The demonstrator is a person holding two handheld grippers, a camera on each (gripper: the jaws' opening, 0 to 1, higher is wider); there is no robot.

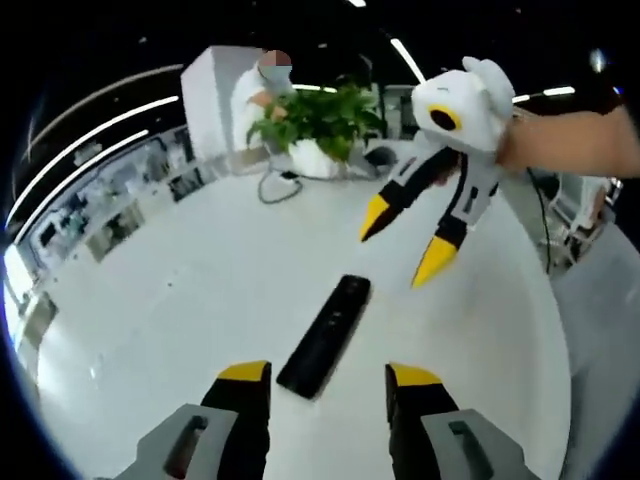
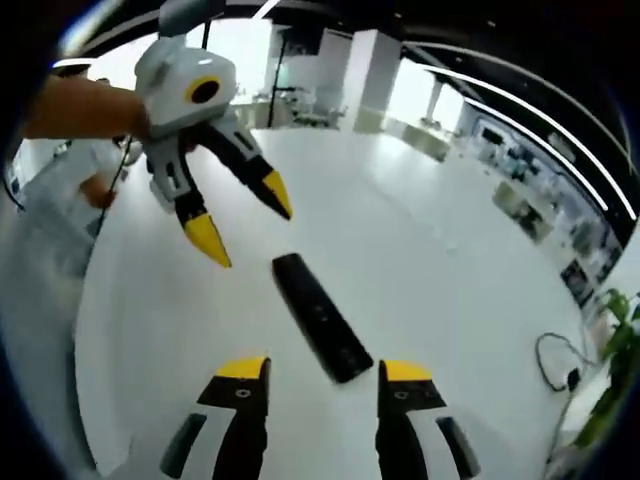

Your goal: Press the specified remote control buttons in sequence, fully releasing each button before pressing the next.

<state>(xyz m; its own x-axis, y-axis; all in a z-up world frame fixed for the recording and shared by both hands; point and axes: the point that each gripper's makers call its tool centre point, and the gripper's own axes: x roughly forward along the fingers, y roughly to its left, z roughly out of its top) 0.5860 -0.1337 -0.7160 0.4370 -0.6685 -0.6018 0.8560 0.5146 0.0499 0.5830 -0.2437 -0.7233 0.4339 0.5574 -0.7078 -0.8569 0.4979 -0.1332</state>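
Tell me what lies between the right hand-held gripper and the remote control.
Nothing: in the left gripper view, only bare white table separates the right hand-held gripper from the black remote control. Its open yellow-tipped jaws are apart from the remote.

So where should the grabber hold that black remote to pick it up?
Probably across its narrow width, near the middle of the black remote. It lies flat on the white table, long and slim, so its long sides are the easy pinch. The left gripper could come straight down from above, jaws open and straddling it.
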